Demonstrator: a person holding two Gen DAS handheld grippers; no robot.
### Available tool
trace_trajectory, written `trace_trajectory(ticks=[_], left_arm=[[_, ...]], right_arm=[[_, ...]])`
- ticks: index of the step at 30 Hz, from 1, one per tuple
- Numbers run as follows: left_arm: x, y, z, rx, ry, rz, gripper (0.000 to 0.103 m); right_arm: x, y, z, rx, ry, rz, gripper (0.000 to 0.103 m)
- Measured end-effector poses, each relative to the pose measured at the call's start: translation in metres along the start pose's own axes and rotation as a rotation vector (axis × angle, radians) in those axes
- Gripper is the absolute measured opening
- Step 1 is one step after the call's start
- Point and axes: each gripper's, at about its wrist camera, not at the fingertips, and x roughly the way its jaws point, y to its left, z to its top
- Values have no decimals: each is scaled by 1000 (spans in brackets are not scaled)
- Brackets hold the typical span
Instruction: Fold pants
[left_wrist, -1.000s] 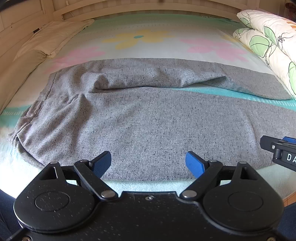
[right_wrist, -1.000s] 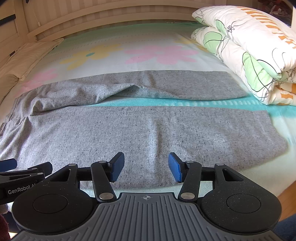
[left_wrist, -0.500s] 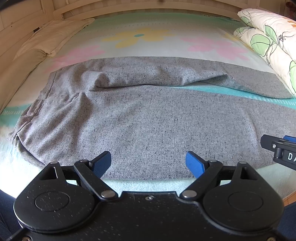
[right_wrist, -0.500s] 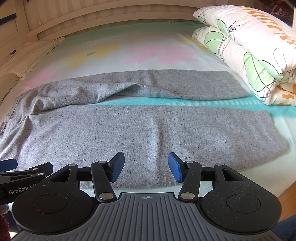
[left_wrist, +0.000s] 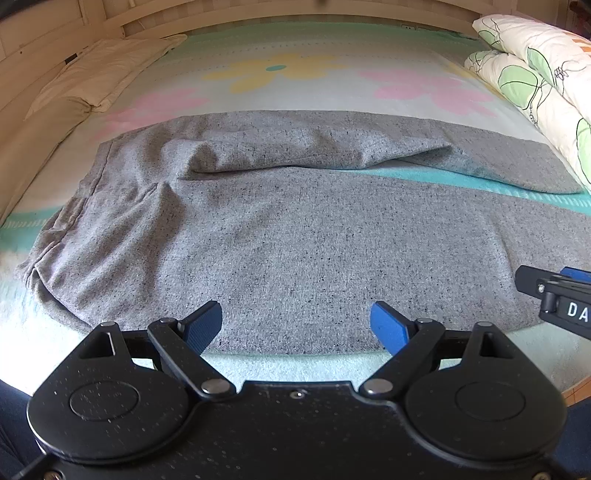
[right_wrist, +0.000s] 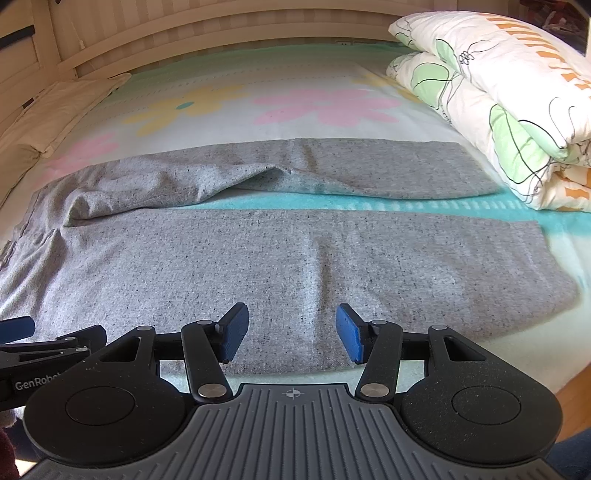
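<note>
Grey speckled pants (left_wrist: 295, 236) lie spread across the bed, waistband at the left, both legs running right. The far leg (right_wrist: 369, 170) is wrinkled near the crotch; a strip of teal sheet shows between the legs. My left gripper (left_wrist: 295, 325) is open and empty, hovering over the near edge of the near leg. My right gripper (right_wrist: 291, 332) is open and empty over the same near edge, further toward the leg ends (right_wrist: 546, 266). Each gripper shows at the edge of the other's view.
The bed (left_wrist: 332, 74) has a flowered sheet in teal, pink and yellow. A folded floral duvet (right_wrist: 509, 103) lies at the right. A cream pillow (left_wrist: 96, 77) lies at the far left. A wooden headboard (right_wrist: 221, 29) runs along the back.
Both grippers have crept slightly forward over the near edge of the pants. The pants have not moved and both grippers stay open.
</note>
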Motion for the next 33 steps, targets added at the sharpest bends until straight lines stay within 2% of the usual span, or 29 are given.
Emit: trace_trajectory(ticks=[3,8,14,20,26,30,33], left_arm=[[-6,0,0,-1,-28,11,88],[-9,4,-1,11,-87,109,87],[3,18,9,-33,-22,68,82],[12,25,26,-5,16,63,82],[30,25,45,40,62,50,82],[51,18,44,115,107,40,82],[68,19,32,164,147,48,82]], right_arm=[[-2,1,1,-3,-11,-2,51],[-8,0,1,-11,-55,-31,51],[-5,-2,3,-1,-22,-47,51],[8,-13,10,49,73,-20,50],[33,-20,23,-13,152,-60,47],[58,-51,20,30,269,-81,43],[69,-85,15,133,335,-151,43]])
